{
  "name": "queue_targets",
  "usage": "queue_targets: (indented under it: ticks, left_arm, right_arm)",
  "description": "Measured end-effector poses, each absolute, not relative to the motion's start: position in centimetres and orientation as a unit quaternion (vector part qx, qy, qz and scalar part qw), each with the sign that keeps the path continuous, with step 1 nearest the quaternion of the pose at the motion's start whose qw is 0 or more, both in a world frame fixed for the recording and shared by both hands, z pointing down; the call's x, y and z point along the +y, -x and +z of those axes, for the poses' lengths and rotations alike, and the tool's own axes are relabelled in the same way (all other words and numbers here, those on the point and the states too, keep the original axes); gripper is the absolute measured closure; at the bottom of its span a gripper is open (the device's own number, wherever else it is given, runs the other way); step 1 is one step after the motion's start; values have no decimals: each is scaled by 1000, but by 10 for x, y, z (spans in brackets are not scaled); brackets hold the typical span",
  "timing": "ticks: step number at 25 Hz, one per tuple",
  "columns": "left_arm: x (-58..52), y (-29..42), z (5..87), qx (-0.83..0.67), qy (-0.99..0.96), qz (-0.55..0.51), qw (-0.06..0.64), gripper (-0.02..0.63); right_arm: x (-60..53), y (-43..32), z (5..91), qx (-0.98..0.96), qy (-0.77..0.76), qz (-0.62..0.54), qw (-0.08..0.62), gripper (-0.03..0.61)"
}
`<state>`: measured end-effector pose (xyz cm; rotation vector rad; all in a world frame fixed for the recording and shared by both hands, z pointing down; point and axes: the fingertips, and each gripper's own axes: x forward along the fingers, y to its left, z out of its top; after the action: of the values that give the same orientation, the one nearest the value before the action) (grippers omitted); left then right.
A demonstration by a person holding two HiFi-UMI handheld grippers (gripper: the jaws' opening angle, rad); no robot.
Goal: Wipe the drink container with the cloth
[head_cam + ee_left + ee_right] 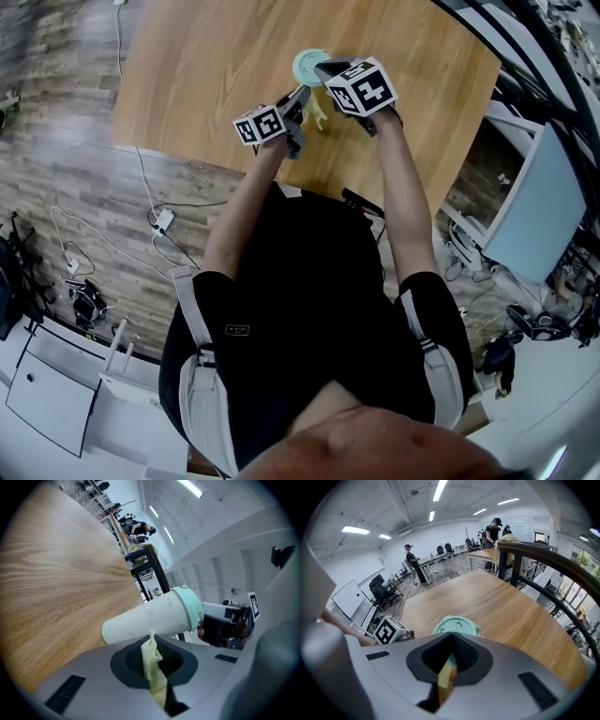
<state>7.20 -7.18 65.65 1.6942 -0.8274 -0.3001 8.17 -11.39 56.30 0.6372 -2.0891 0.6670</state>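
The drink container (150, 618) is a pale cup with a mint-green lid (309, 66), over the wooden table (187, 75). My right gripper (449, 658) is at the lid (457, 624), jaws drawn close together on its edge; the head view shows this gripper (326, 69) touching the lid's right side. My left gripper (152, 656) is shut on a strip of yellow cloth (153, 663) that sticks up just short of the cup's side. The cloth (317, 111) hangs below the cup in the head view, beside the left gripper (296, 112). The cup's base is hidden.
The table's near edge (216, 164) runs just under the grippers, with cables and a power strip (161, 221) on the floor. A dark railing (543, 559) and glass panel (539, 211) stand to the right. People stand at desks far behind (412, 559).
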Motion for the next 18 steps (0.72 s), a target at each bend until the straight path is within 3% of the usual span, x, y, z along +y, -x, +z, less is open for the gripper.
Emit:
queue_targets:
  ticks: [18]
  left_arm:
    - [-69,-85,731,-385,-674,-96,623,583]
  right_arm:
    - [-110,-83,564,-835,-236,273,416,548]
